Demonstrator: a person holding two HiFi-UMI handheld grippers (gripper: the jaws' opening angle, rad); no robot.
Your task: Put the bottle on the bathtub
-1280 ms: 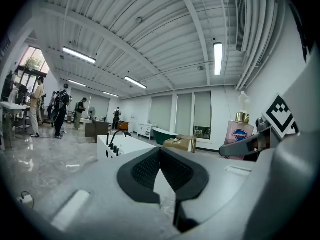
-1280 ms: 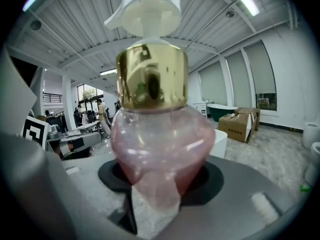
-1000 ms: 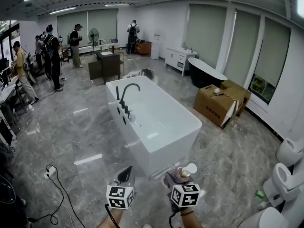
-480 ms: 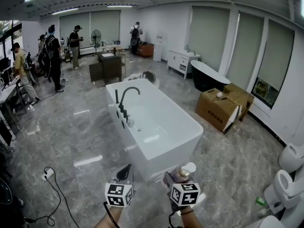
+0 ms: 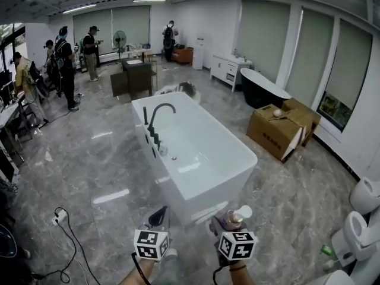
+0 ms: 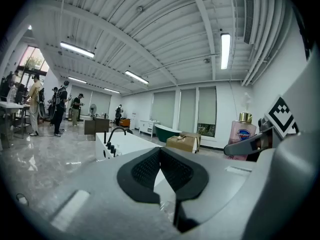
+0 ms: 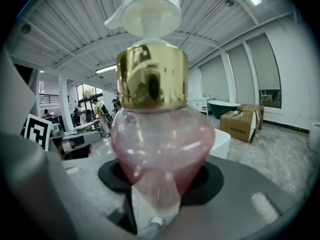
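Right gripper [image 5: 230, 224] clamps a pink pump bottle [image 7: 155, 134] near the white bathtub [image 5: 205, 198]; left gripper [image 6: 161, 156] is closed, empty.

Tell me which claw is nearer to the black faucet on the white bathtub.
Left. The left claw is short of the tub, at its near end, roughly in line with the faucet. The right claw, gripping the pink bottle, is further to the right.

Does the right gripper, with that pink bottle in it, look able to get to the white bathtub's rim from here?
Probably yes. The right gripper is shut on the bottle, and the bathtub stands just ahead with nothing between them; it may need a step forward.
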